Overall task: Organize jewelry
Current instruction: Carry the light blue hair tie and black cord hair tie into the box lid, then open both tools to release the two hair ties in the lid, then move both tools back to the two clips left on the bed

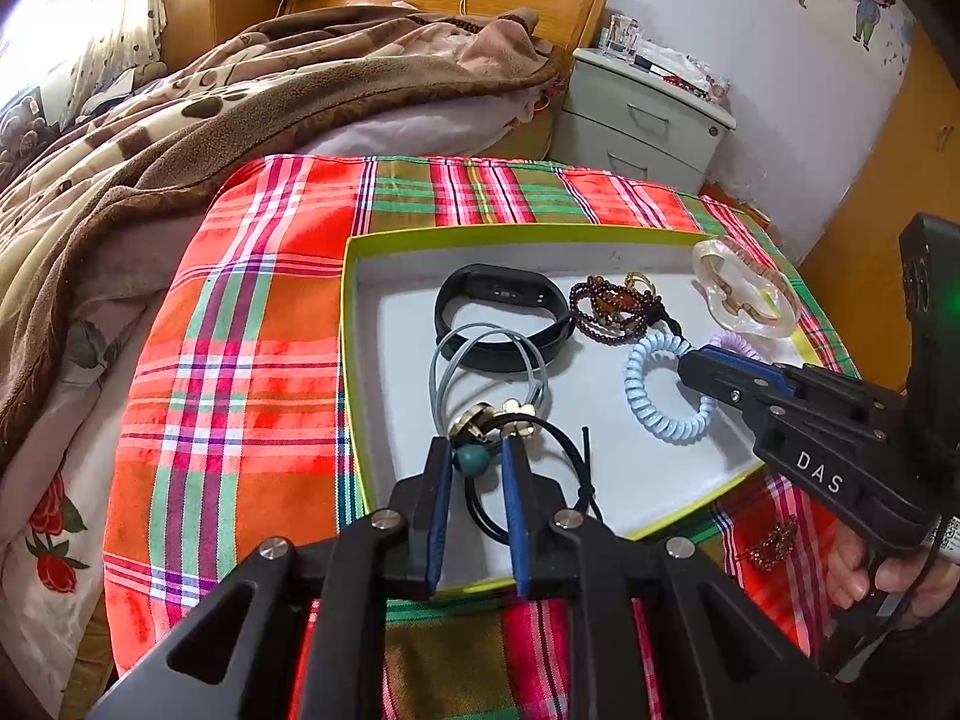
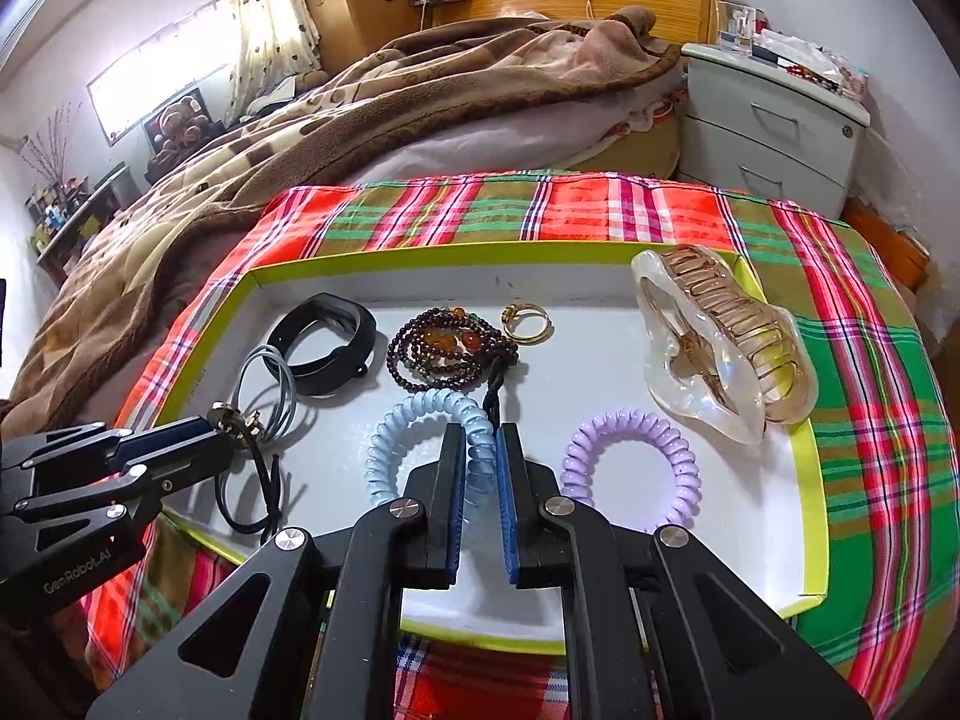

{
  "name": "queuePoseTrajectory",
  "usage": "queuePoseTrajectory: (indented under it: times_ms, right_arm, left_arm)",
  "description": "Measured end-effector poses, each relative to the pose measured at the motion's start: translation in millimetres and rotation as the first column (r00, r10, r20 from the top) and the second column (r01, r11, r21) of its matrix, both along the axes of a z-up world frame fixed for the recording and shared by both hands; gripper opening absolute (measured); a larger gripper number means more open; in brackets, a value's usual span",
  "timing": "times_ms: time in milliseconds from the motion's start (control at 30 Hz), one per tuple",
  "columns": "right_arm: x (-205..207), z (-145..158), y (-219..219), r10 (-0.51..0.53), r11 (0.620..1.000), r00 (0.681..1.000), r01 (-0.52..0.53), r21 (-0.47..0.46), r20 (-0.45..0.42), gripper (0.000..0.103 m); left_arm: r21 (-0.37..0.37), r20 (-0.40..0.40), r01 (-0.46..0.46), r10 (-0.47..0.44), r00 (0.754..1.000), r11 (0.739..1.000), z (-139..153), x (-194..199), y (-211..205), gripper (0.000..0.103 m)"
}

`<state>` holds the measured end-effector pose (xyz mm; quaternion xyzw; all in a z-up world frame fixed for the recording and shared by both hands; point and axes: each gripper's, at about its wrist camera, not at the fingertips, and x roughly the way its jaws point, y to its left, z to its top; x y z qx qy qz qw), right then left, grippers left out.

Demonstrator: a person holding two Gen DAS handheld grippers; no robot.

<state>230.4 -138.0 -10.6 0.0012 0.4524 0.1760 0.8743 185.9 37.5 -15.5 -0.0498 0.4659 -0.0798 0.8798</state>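
Note:
A shallow box lid with a lime-green rim (image 1: 360,324) (image 2: 816,480) lies on the plaid cloth and holds the jewelry. My left gripper (image 1: 477,450) is partly closed around black hair ties with gold charms and a teal bead (image 1: 474,459); it also shows in the right wrist view (image 2: 222,426). My right gripper (image 2: 480,438) is shut on a light-blue coil hair tie (image 2: 414,420) (image 1: 654,384). In the lid also lie a black wristband (image 2: 327,339), a dark bead bracelet (image 2: 444,351), a gold ring (image 2: 528,321), a lilac coil tie (image 2: 636,462) and grey hair ties (image 1: 486,360). A clear claw clip (image 2: 720,348) rests on the lid's right rim.
The plaid cloth (image 1: 240,360) covers a raised surface beside a bed with a brown blanket (image 1: 180,138). A grey nightstand (image 2: 774,126) stands at the back right. A small gold ornament (image 1: 774,543) lies on the cloth near the lid's right front corner.

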Motion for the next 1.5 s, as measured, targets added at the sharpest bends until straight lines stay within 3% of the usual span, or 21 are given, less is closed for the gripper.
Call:
queuePoseTrajectory:
  times_ms: [100, 533, 667, 1067, 1233, 1367, 1500]
  right_arm:
    - [0, 1, -2, -0.004, 1.0, 1.0, 0.004, 0.004, 0.001, 0.011]
    - [-5, 7, -7, -0.023, 0.999, 1.0, 0.023, 0.022, 0.016, 0.016]
    - [-12, 14, -11, -0.03, 0.999, 0.999, 0.028, 0.041, 0.033, 0.026]
    - [-56, 34, -44, -0.081, 0.993, 0.993, 0.073, 0.097, 0.081, 0.031]
    - [-74, 29, -50, 0.018, 0.994, 0.998, -0.025, 0.106, 0.066, 0.04]
    - [-83, 13, -46, 0.1, 0.993, 0.994, -0.103, 0.055, 0.045, 0.042]
    - [-90, 3, -44, 0.151, 0.986, 0.988, -0.153, 0.068, 0.04, 0.046]
  left_arm:
    - [0.003, 0.003, -0.004, 0.004, 1.0, 1.0, 2, -1, 0, 0.027]
    - [-0.009, 0.012, -0.007, 0.007, 1.0, 1.0, 7, -5, 0, 0.035]
    - [-0.009, 0.031, -0.014, 0.015, 0.999, 1.0, 14, -11, 1, 0.044]
    - [-0.053, 0.084, 0.024, -0.02, 0.996, 0.998, 33, -42, -3, 0.045]
    - [-0.067, 0.08, 0.03, -0.025, 0.996, 0.997, 32, -54, -3, 0.045]
    - [-0.075, 0.069, 0.041, -0.036, 0.997, 0.996, 28, -63, -6, 0.045]
    - [-0.076, 0.058, 0.052, -0.048, 0.997, 0.996, 24, -71, -7, 0.045]
